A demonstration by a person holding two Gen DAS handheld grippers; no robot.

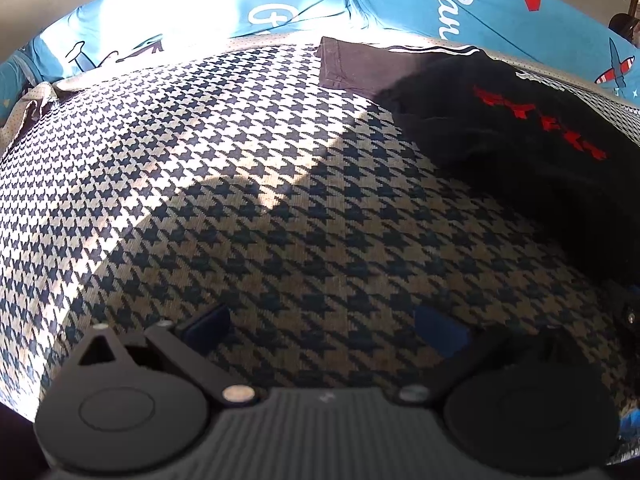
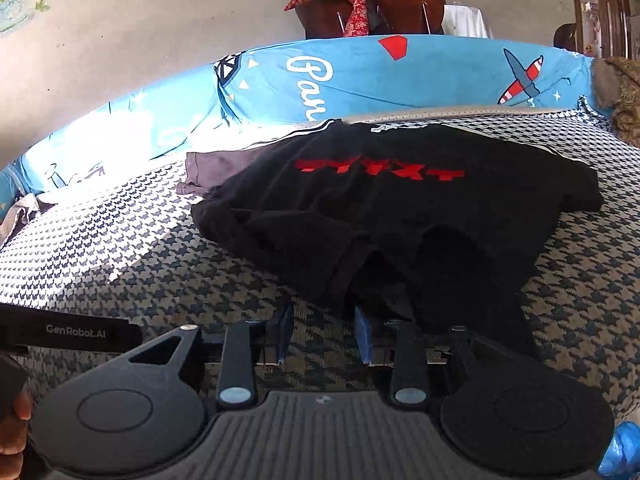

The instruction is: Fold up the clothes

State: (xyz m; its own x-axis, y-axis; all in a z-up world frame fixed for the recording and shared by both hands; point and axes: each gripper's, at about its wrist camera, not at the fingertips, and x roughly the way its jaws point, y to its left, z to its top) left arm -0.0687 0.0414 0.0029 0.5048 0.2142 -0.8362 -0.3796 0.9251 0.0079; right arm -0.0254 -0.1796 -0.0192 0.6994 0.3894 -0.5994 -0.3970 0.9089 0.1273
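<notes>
1. Right wrist view: black T-shirt (image 2: 400, 208) with red lettering lies rumpled on the houndstooth cover (image 2: 120, 248), filling the frame from centre to 2 o'clock; its near hem bunches at 6 o'clock.
2. Right hand-held gripper (image 2: 324, 332): jaws parted, blue pads showing, nothing between them. Right pad sits at the hem edge; I cannot tell if it touches cloth.
3. Left wrist view: left hand-held gripper (image 1: 320, 324) hangs over bare houndstooth, jaws wide apart, empty. The shirt sits at 2 o'clock, well apart from it.
4. Blue printed bedding (image 2: 400, 76) runs along 12 o'clock behind the shirt; one grey-lit sleeve (image 2: 216, 168) pokes out at 10 o'clock.
5. Judgement: folding barely begun; the shirt is not yet flat.
6. Risks: closing on the bunched hem could catch several layers, or the cover beneath, dragging the whole garment. With the left side unheld, a one-sided pull would likely skew the shirt. Dark cloth in shadow hides the edges.
</notes>
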